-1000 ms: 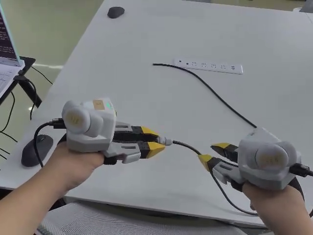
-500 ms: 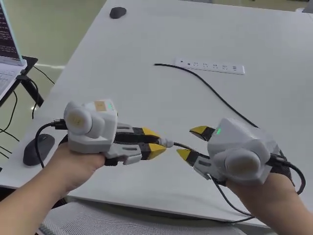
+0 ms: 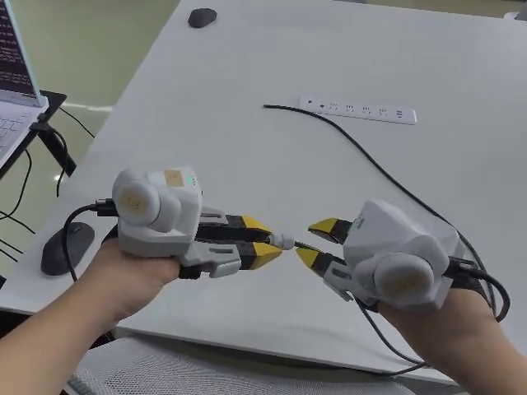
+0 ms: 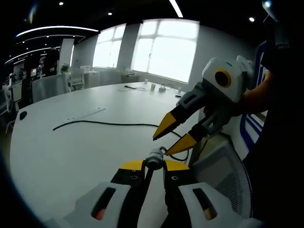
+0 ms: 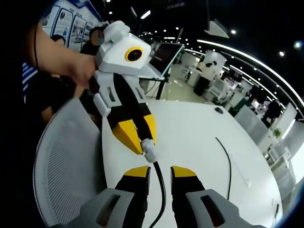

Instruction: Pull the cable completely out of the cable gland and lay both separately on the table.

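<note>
**A:** We've got the white table [image 3: 247,123] under us, with our left gripper [image 3: 263,239] and right gripper [image 3: 312,243] nose to nose above its near edge.

**B:** Yep. Our right one's spread apart, the black cable [image 5: 160,187] running between its jaws. Our left one's clamped on the little grey cable gland [image 3: 282,242], up in the air.

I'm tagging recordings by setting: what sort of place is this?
Probably an open-plan office: a large white table with a long white power strip and black computer mouse, a grey mesh office chair, and further desks under strip lights.
</note>
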Demonstrator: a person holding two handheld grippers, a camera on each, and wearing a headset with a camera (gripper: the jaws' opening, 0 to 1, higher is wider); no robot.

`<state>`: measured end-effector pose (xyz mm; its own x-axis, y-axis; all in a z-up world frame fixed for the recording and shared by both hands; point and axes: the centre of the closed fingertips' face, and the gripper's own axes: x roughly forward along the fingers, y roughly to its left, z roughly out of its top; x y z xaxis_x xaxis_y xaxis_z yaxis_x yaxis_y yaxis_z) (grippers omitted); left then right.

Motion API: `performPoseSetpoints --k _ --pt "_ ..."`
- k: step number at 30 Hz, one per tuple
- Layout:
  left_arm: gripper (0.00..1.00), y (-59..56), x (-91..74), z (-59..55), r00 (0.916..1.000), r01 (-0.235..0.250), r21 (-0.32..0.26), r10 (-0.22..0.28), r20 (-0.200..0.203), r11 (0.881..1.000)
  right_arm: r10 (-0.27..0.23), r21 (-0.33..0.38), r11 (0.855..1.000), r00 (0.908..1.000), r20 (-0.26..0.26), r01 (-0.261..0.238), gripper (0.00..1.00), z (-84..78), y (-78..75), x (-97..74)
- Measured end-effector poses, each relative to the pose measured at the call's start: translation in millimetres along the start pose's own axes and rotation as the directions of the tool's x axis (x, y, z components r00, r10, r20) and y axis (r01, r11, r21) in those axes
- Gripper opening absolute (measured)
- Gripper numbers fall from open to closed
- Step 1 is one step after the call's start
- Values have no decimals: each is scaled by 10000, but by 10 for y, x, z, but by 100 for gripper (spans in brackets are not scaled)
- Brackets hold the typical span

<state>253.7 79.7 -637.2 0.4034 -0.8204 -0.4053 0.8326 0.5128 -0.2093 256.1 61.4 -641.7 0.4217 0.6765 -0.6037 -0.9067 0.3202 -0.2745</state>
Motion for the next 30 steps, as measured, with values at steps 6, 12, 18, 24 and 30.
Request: performPoseSetpoints --k 6,12,18,24,30 --pt "15 -24 18 2 10000 78 -10 -78 37 10000 -34 -144 9999 10000 -35 34 9 -13 42 58" --pt "15 -46 23 16 9999 144 4 -144 65 9999 -32 -334 9994 9999 -125 28 4 -21 57 67" --pt "15 -58 19 23 9998 191 61 -192 77 9998 -102 -257 9996 9999 -114 99 1 -25 45 54" --pt "15 -72 17 19 9997 242 80 -242 18 9997 -126 -79 9999 9998 -125 125 0 -30 58 47" --pt "15 -72 14 23 9997 226 54 -227 81 9997 -291 309 9991 9991 -305 300 0 -96 12 39"
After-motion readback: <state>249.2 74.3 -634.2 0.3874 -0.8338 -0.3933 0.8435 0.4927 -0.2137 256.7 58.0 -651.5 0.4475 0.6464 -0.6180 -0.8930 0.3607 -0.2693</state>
